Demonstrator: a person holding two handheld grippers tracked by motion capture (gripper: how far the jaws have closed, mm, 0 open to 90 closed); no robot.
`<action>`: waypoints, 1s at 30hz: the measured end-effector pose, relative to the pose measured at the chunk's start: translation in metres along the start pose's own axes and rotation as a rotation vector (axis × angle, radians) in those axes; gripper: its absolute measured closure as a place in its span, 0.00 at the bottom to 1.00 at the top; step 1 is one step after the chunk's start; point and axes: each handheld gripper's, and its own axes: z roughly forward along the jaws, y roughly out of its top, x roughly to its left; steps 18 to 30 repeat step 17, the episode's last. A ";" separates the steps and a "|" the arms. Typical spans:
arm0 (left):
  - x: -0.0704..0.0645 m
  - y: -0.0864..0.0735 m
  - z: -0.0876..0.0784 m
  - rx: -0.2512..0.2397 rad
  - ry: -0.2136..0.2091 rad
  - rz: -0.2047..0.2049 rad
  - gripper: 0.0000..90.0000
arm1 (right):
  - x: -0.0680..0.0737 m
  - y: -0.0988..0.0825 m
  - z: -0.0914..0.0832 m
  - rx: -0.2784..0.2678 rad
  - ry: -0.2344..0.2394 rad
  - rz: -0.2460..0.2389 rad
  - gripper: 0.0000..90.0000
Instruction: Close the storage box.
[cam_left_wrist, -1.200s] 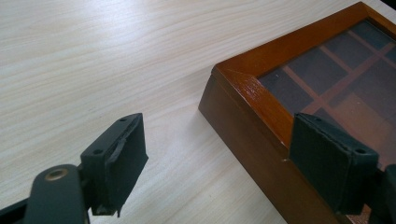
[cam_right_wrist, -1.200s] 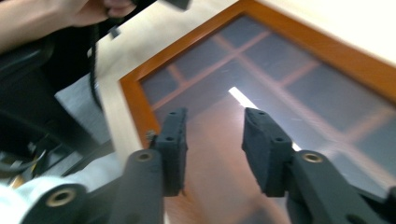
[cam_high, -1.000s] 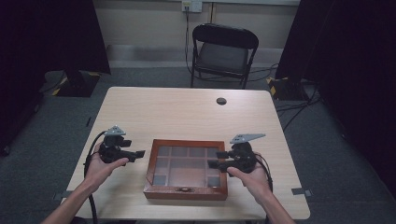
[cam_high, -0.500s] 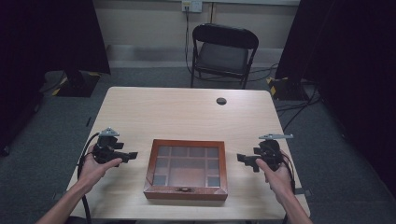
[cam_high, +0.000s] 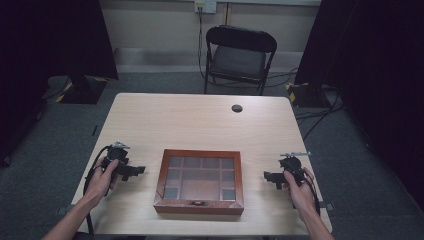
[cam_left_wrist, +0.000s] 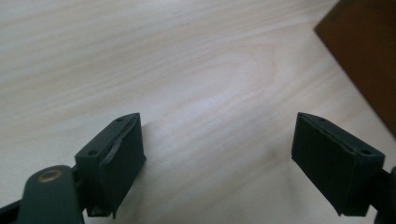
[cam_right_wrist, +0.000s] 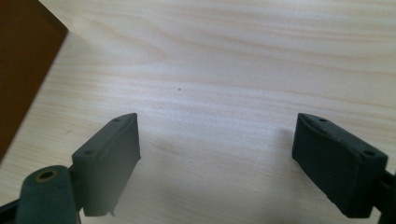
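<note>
Between two wide, empty claws (cam_high: 139, 171) (cam_high: 268, 176), closed wooden box (cam_high: 199, 181); behind, bare table (cam_high: 200, 120), chair (cam_high: 240, 55).

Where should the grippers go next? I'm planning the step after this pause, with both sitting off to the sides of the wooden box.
Probably bring both back in to the box, one per side. The left gripper and right gripper are open, hold nothing, and point at it across bare table; its lid looks closed.
</note>
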 end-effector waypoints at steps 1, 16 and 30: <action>-0.001 -0.002 0.002 -0.022 0.025 -0.006 0.18 | 0.002 -0.002 0.003 -0.005 -0.018 -0.016 0.16; -0.010 -0.015 0.015 -0.151 0.057 0.065 0.00 | 0.007 -0.015 0.019 -0.180 -0.075 -0.081 0.00; -0.010 -0.015 0.015 -0.150 0.057 0.066 0.00 | 0.007 -0.015 0.019 -0.180 -0.075 -0.081 0.00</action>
